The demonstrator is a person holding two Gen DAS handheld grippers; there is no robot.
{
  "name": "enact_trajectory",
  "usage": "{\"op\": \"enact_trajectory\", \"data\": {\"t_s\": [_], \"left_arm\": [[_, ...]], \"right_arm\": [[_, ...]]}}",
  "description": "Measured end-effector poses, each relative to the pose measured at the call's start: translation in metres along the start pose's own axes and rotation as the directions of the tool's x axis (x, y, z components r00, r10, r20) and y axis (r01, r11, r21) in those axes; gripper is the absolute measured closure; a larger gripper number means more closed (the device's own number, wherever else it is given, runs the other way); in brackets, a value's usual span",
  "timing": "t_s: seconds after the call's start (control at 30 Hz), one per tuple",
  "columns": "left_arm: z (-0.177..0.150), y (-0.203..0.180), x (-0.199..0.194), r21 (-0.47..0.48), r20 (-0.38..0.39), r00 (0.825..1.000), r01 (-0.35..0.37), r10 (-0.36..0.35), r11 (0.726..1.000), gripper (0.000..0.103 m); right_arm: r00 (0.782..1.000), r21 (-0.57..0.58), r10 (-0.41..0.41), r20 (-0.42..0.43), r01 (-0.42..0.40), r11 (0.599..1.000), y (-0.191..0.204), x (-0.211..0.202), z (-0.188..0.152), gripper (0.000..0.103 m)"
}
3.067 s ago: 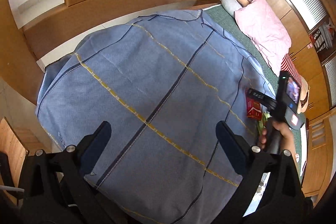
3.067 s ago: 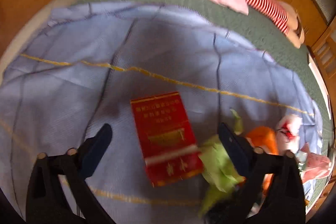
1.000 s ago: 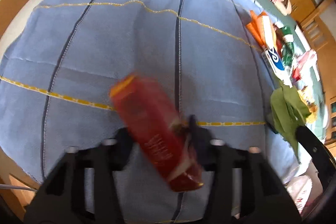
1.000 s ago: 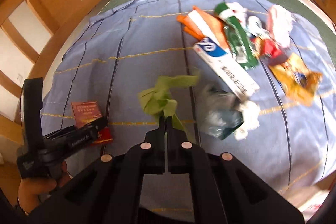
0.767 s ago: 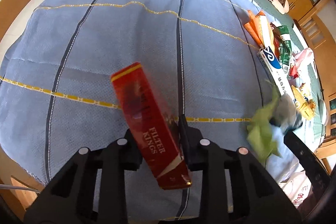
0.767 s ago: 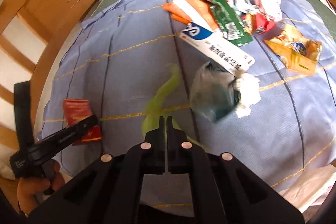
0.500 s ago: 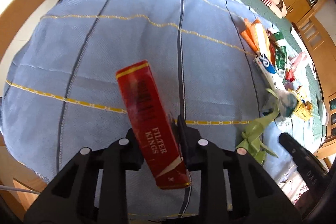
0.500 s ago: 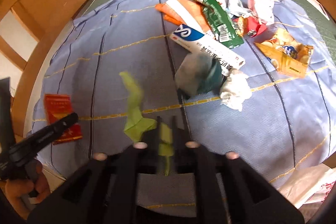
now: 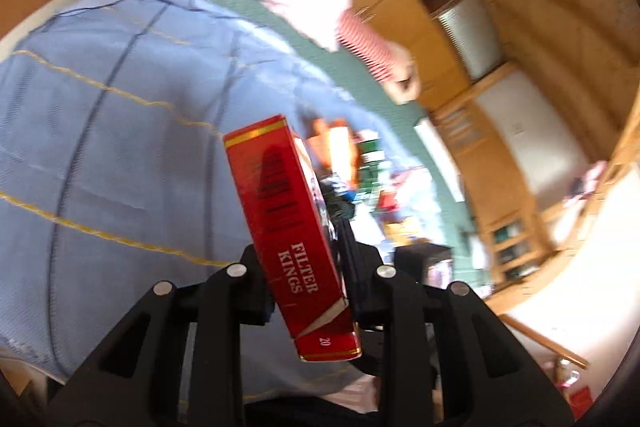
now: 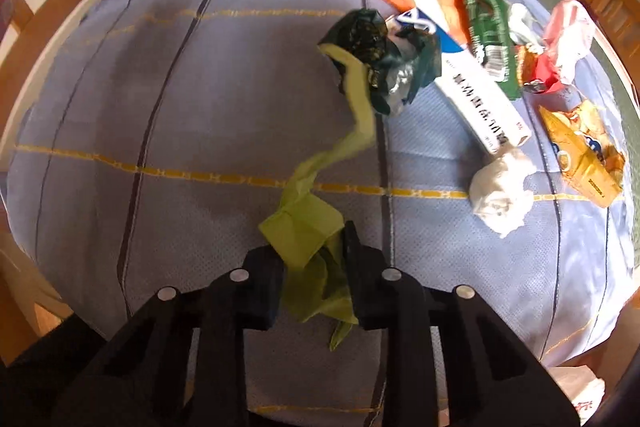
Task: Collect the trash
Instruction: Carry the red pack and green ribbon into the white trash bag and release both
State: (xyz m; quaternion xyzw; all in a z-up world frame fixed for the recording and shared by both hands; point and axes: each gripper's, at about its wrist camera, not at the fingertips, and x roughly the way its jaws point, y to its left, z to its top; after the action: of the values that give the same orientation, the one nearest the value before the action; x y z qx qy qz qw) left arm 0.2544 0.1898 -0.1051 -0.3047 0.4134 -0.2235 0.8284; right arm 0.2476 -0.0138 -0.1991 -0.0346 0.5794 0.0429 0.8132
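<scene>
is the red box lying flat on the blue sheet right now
No, the red box is clamped in the left tool and held up above the blue sheet.

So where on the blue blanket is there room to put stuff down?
The blue blanket is bare from its wooden-edged side to the dark green bag. Past it is crowded: white box, green packet, white wad, yellow wrapper.

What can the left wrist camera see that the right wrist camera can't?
Only the left wrist view shows the red cigarette box clamped in the left gripper. Only the right wrist view shows the green plastic strip between the right gripper's fingers and the white crumpled paper. Both show the blue blanket and the litter pile, blurred in the left view.
</scene>
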Motion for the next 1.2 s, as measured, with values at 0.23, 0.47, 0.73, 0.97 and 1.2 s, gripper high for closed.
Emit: {"op": "enact_trajectory", "data": {"t_s": [0.23,0.47,0.73,0.97,1.2], "left_arm": [[-0.002,-0.02,0.002,0.021,-0.002,0.982,0.187,-0.187,0.982,0.076],[-0.01,-0.04,0.004,0.096,-0.019,0.971,0.238,-0.238,0.966,0.076],[-0.049,-0.1,0.018,0.284,-0.134,0.954,0.298,-0.269,0.911,0.076],[-0.128,-0.173,0.048,0.489,-0.332,0.91,0.391,-0.248,0.78,0.076],[-0.19,-0.195,0.071,0.538,-0.47,0.861,0.455,-0.196,0.709,0.076]], "right_arm": [[0.978,0.064,-0.046,0.205,0.033,0.997,-0.016,-0.045,-0.005,0.075],[0.917,0.122,-0.034,0.397,-0.016,0.992,-0.056,-0.128,-0.036,0.075],[0.921,0.113,-0.082,0.38,0.042,0.993,-0.123,-0.199,-0.111,0.075],[0.998,0.28,-0.055,0.028,0.045,0.959,-0.19,-0.154,-0.197,0.074],[0.999,0.543,-0.005,-0.033,0.022,0.839,-0.238,-0.146,-0.248,0.041]]}}
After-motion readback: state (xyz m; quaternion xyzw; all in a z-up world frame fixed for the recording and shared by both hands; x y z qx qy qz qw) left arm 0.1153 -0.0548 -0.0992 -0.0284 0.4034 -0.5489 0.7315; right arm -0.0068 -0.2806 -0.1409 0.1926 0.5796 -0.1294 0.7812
